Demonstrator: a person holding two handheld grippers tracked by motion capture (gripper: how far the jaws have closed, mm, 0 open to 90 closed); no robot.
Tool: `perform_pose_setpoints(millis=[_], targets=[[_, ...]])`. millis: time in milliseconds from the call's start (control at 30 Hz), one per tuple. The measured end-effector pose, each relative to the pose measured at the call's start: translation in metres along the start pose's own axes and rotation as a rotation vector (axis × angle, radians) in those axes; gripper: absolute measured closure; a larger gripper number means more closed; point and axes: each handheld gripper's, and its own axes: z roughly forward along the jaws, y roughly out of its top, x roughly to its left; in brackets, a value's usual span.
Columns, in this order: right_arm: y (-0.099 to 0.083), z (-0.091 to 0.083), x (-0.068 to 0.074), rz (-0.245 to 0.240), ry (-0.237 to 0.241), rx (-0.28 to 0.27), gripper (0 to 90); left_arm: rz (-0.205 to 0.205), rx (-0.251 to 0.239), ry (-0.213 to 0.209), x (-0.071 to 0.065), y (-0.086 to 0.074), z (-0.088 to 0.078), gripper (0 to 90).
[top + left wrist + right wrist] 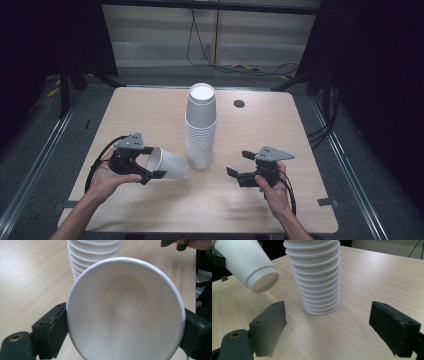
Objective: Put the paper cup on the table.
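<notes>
Fingers (pixel 53 332) of the left gripper (pixel 145 167) are closed on a single white paper cup (pixel 167 162), one pad pressed against each side of the wall just below the rim. The cup is held on its side, clear of the table (pixel 150 115); its open mouth is turned back toward the gripper's own camera, so that the bare inner base is seen between the jaws in the left gripper view, and its closed bottom is pointed away from the fingertips toward the stack of cups (pixel 201 127). A grip near the rim is judged to suit the widest and stiffest part of the wall, and the level, lifted pose to suit carrying the cup apart from the stack. Beyond the cup's bottom, the stack is seen standing mouth-down on the table, near but apart. Fingers (pixel 270 326) of the right gripper (pixel 239 166) are spread wide and hold nothing; the foot of the stack is framed between them, farther off and untouched, perhaps in readiness to steady it. The held cup appears above and beyond that gripper's near finger.
</notes>
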Motion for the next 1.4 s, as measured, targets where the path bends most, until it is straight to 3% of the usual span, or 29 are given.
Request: perform_pose_setpoints(millis=[233, 433, 467, 600, 667, 733, 833, 1033, 1100, 1200, 1400], targets=[[0.0, -0.005, 0.0, 0.0, -0.033, -0.004, 14.2, -0.003, -0.036, 0.044, 0.002, 0.01, -0.02, 10.2], [-0.001, -0.011, 0.002, 0.002, -0.043, -0.007, 14.2, -0.004, 0.012, 0.143, 0.01, 0.012, -0.029, 9.9], [-0.001, -0.011, 0.002, 0.002, -0.043, -0.007, 14.2, -0.004, 0.012, 0.143, 0.01, 0.012, -0.029, 9.8], [-0.007, -0.016, -0.001, 0.011, -0.046, 0.0, 14.2, -0.004, 0.081, 0.211, 0.018, 0.012, -0.028, 9.9], [-0.008, -0.017, -0.001, 0.018, -0.047, 0.004, 14.2, -0.011, 0.082, 0.214, 0.019, 0.011, -0.027, 9.9], [-0.008, -0.016, 0.0, 0.012, -0.037, 0.008, 14.2, -0.007, 0.123, 0.223, 0.024, 0.012, -0.02, 9.8], [-0.007, -0.015, 0.001, 0.015, -0.002, 0.016, 14.1, -0.009, 0.147, 0.234, 0.031, 0.015, -0.013, 9.9], [-0.006, -0.014, 0.002, 0.005, 0.001, 0.017, 14.1, -0.007, 0.215, 0.248, 0.042, 0.02, -0.003, 9.8], [-0.007, -0.015, 0.001, 0.012, -0.003, 0.02, 14.2, -0.014, 0.252, 0.274, 0.046, 0.022, 0.002, 9.6], [-0.007, -0.014, 0.0, 0.029, 0.0, 0.028, 14.3, -0.032, 0.256, 0.289, 0.051, 0.026, 0.004, 9.5], [-0.008, -0.013, 0.0, 0.031, 0.006, 0.04, 14.3, 0.004, 0.347, 0.305, 0.053, 0.032, 0.013, 9.5]])
